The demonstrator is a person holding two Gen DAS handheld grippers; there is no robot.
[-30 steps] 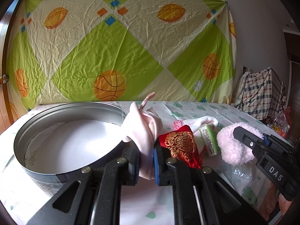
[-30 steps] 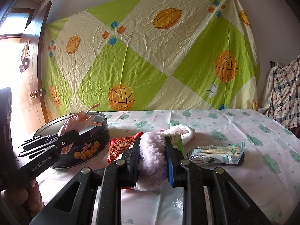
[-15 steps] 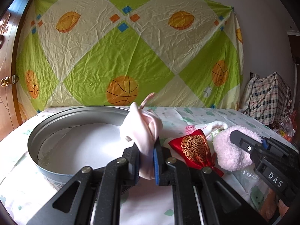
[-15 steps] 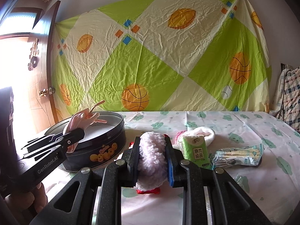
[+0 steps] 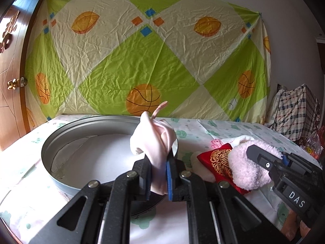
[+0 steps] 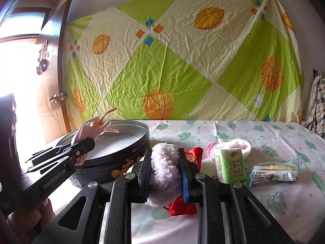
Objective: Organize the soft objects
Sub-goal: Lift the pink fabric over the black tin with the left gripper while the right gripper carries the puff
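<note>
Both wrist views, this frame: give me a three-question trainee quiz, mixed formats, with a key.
1. True or false: the left gripper is shut on the pale pink cloth.
2. Multiple choice: the right gripper holds A) the green tissue pack, B) the fluffy pink item, C) the red embroidered pouch.
3. Fill in: the round container beside the left gripper is a ____ tin with its lid off.

Key: 1 true; 2 B; 3 cookie. The cloth is pinched above the tin's near rim, not yet lying inside it; the tissue pack and pouch rest on the patterned tablecloth.
</note>
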